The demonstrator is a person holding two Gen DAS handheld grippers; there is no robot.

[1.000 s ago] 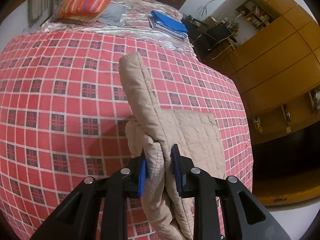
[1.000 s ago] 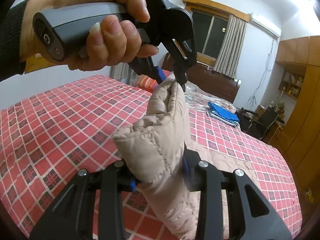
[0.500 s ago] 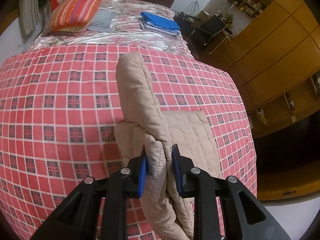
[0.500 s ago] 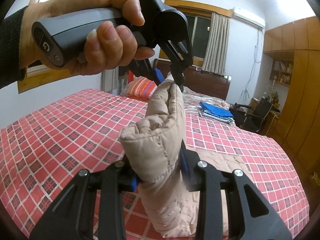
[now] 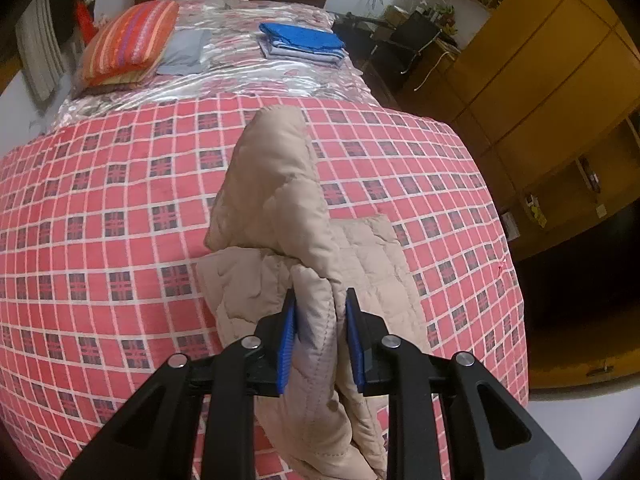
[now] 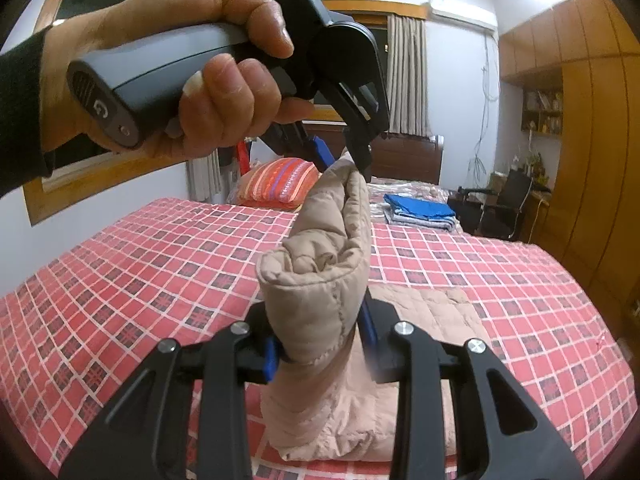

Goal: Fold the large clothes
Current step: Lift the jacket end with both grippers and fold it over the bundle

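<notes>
Jacket edge is lifted off the bed, pinched by both closed hand-held grippers, left and right; a fold is judged under way. Next, the edge should be carried across and laid flat.

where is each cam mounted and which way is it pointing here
Left wrist: on the left gripper, looking down its fingers over the red checked bedspread toward the striped orange pillow; the jaws pinch the beige quilted jacket; no hand shows.
Right wrist: on the right gripper, facing across the bed toward the curtained window; the person's hand and dark sleeve hold the other gripper.
Shared: the jacket, bedspread, pillow and folded blue clothes.
</notes>
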